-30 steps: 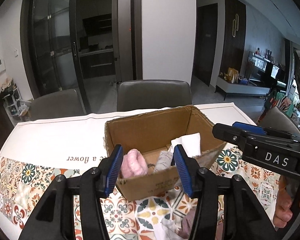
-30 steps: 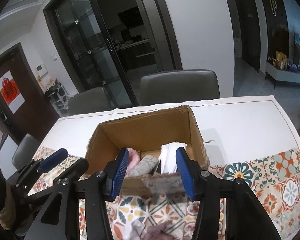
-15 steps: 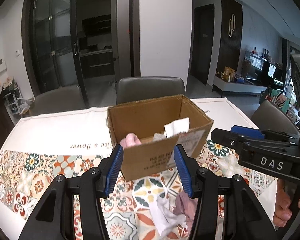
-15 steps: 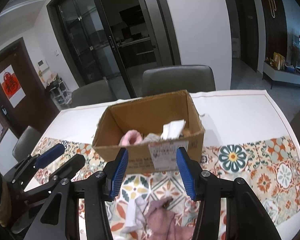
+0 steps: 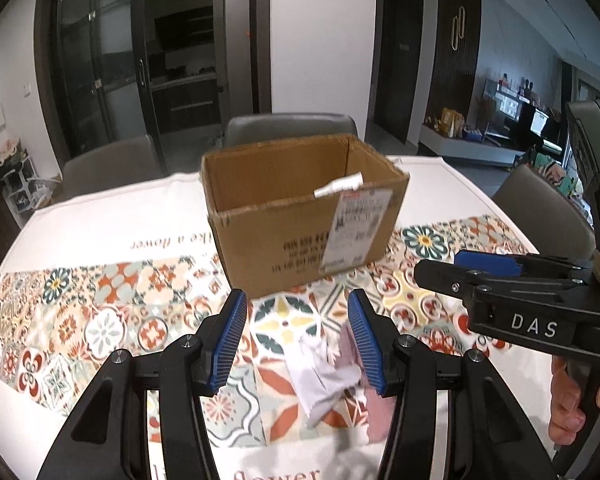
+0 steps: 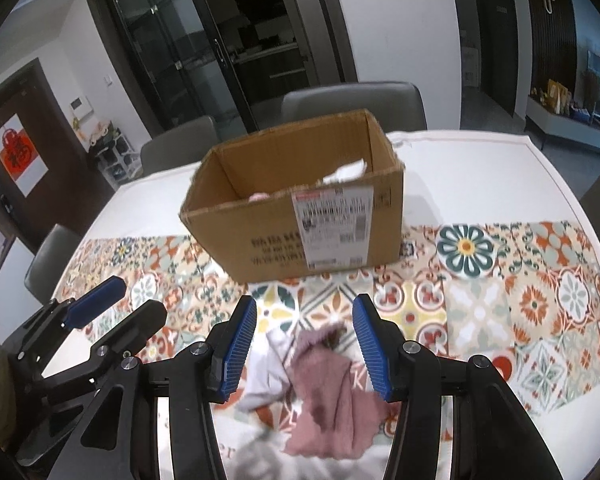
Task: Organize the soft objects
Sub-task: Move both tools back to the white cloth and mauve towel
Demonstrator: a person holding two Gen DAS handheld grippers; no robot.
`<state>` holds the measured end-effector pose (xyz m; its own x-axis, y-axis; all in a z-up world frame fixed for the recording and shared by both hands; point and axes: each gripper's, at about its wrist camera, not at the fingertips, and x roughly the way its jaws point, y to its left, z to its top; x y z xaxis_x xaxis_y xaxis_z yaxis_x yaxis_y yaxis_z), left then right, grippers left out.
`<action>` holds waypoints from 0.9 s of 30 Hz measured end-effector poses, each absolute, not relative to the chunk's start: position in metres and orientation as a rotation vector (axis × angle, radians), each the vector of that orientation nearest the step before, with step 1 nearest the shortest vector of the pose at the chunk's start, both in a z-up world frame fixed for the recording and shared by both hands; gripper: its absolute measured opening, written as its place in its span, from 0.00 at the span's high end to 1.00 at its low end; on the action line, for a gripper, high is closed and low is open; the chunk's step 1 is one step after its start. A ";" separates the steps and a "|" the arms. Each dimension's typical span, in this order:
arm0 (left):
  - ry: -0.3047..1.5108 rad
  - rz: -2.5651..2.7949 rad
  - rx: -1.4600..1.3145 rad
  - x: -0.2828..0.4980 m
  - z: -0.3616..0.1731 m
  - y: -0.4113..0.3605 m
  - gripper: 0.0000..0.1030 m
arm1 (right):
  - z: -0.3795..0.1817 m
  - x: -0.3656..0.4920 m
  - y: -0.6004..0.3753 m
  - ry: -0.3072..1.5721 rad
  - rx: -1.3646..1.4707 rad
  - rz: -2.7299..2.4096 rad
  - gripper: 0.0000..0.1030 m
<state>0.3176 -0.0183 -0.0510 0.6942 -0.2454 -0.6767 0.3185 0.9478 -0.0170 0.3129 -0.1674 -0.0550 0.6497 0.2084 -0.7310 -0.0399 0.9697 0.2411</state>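
Left wrist view: the left gripper (image 5: 296, 336) fills the bottom of the frame, jaws wide apart and holding nothing. Between and just beyond its fingers, low centre, a white cloth (image 5: 320, 376) and a pink cloth (image 5: 374, 412) lie loose on the patterned tablecloth (image 5: 100, 320). The box (image 5: 300, 220) stands in the middle of the frame, open-topped, with a scrap of white fabric (image 5: 340, 186) showing over its near rim. The right gripper (image 5: 480, 270) reaches in from the right edge; here I cannot tell how far it is open.

Right wrist view: the right gripper (image 6: 304, 340) sits bottom centre, jaws spread wide and empty, above the pink cloth (image 6: 332, 392) and white cloth (image 6: 268, 372), with something grey and blurred at the bottom edge. The box (image 6: 300, 208), upper centre, shows white (image 6: 348, 170) and a little pink (image 6: 260, 197) inside. The left gripper (image 6: 112, 312) enters lower left, fingers apart.

My reading: some soft items are already boxed, while at least two cloths remain on the table, neither yet gripped.
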 end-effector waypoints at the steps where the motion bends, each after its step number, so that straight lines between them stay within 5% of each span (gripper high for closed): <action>1: 0.745 -0.317 0.105 0.316 -0.053 -0.019 0.50 | -0.058 0.311 -0.168 0.861 0.210 0.142 0.50; 27: 0.979 -0.409 0.144 0.315 -0.137 -0.027 0.47 | -0.143 0.309 -0.162 1.115 0.192 0.161 0.50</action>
